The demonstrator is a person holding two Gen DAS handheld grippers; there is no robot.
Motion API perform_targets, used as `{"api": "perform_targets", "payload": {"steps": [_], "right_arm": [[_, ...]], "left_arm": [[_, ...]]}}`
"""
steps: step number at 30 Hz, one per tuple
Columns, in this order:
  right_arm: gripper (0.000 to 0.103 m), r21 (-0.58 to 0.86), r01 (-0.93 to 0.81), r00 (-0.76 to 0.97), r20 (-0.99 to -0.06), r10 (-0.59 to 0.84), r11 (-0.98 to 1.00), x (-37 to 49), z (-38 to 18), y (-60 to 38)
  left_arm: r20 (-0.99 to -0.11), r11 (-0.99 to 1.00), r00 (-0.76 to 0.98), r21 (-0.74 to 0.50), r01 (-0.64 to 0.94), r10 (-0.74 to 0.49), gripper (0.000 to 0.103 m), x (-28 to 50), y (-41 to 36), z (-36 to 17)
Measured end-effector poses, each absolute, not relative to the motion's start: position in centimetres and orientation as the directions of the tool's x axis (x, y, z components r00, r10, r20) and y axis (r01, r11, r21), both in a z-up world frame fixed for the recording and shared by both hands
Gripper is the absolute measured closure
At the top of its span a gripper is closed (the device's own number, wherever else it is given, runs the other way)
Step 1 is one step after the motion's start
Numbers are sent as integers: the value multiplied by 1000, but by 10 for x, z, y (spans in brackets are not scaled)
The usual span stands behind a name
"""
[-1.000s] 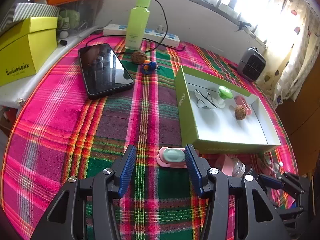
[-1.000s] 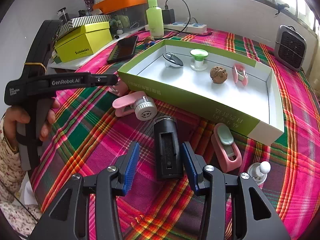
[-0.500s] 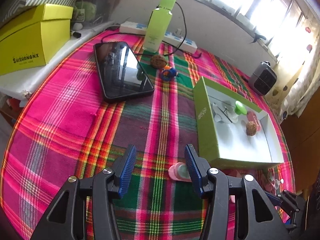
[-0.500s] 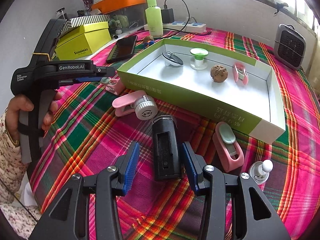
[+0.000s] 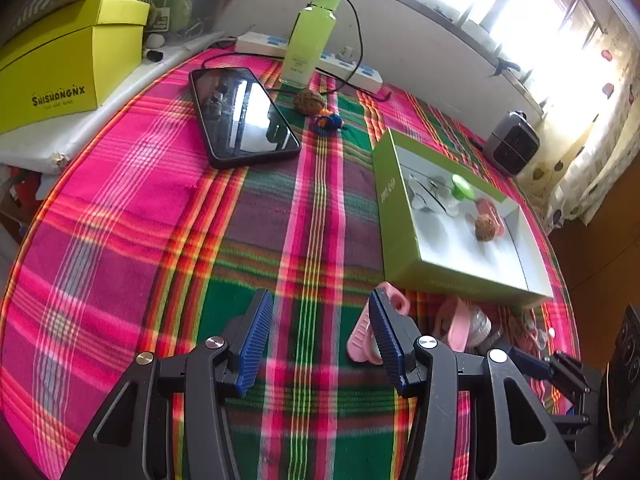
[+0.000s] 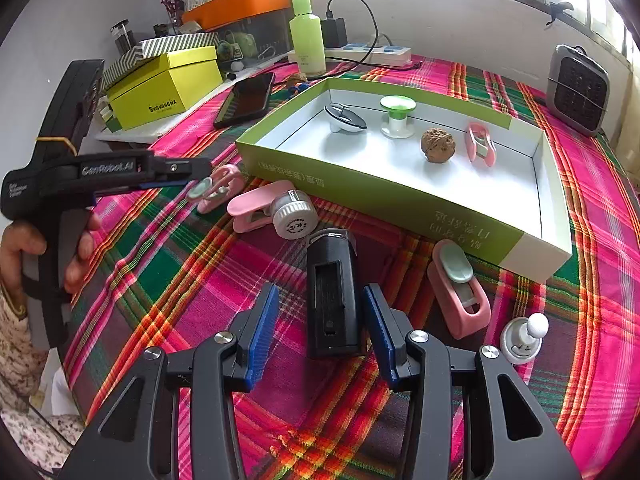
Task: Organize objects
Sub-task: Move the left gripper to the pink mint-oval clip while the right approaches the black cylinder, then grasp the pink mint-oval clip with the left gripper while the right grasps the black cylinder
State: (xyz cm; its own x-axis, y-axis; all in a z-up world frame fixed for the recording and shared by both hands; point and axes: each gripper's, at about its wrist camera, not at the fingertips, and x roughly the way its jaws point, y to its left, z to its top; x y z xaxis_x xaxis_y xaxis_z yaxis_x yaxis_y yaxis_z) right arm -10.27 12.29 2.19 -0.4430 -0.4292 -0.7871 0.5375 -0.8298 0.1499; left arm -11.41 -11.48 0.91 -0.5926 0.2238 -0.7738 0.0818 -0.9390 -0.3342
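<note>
Left wrist view. Left gripper (image 5: 316, 338): fingers about half open, nothing between them but plaid cloth. Pink clip (image 5: 362, 340) lies just outside and behind the right-hand finger; whether it touches cannot be told. Green tray (image 5: 404, 240) sits further ahead to the right on the desk (image 5: 132, 208), holding a walnut (image 5: 485, 229) and a green-topped spool (image 5: 461, 190). Phone (image 5: 242, 114), bottle (image 5: 310, 36) and a second walnut (image 5: 308, 100) lie beyond, well apart from the tray.

Right wrist view. Right gripper (image 6: 320, 322): fingers about half open, straddling the near end of a black case (image 6: 332, 292), with a gap showing on each side, so not gripped. Loose beside the tray (image 6: 384, 196): pink clip with white cap (image 6: 276, 210), pink dispenser (image 6: 460, 288), white knob (image 6: 522, 338). Left gripper (image 6: 188, 180) shows here hovering at the small pink clip (image 6: 218, 188).

Step judged: gathering loose items into the tray, several still outside. Next move calls for shifting the left fingers sideways around the clip, or closing the right fingers on the case.
</note>
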Motion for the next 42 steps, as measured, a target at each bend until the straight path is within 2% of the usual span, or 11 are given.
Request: {"api": "perform_targets", "payload": {"steps": [9, 15, 27, 34, 38, 42], "right_arm": [[58, 141, 537, -449, -787, -423, -832, -102, 22, 123], [58, 85, 531, -479, -790, -382, -843, -100, 21, 118], [58, 54, 532, -494, -790, -362, -845, -100, 20, 115], [58, 26, 525, -512, -788, -341, -850, -101, 20, 112], [58, 21, 523, -518, -787, -337, -852, -101, 19, 112], [58, 12, 521, -522, -787, -330, -853, -101, 19, 112]], "left_arm": [[-745, -931, -615, -361, 48, 257, 54, -99, -111, 20], [-751, -942, -599, -334, -18, 278, 54, -100, -88, 20], [-782, -966, -585, -258, -8, 214, 54, -112, -80, 10], [-781, -987, -607, -157, -38, 147, 54, -115, -69, 9], [-776, -988, -615, -150, -35, 140, 55, -117, -69, 9], [-778, -992, -618, -122, -28, 114, 64, -118, -67, 8]]}}
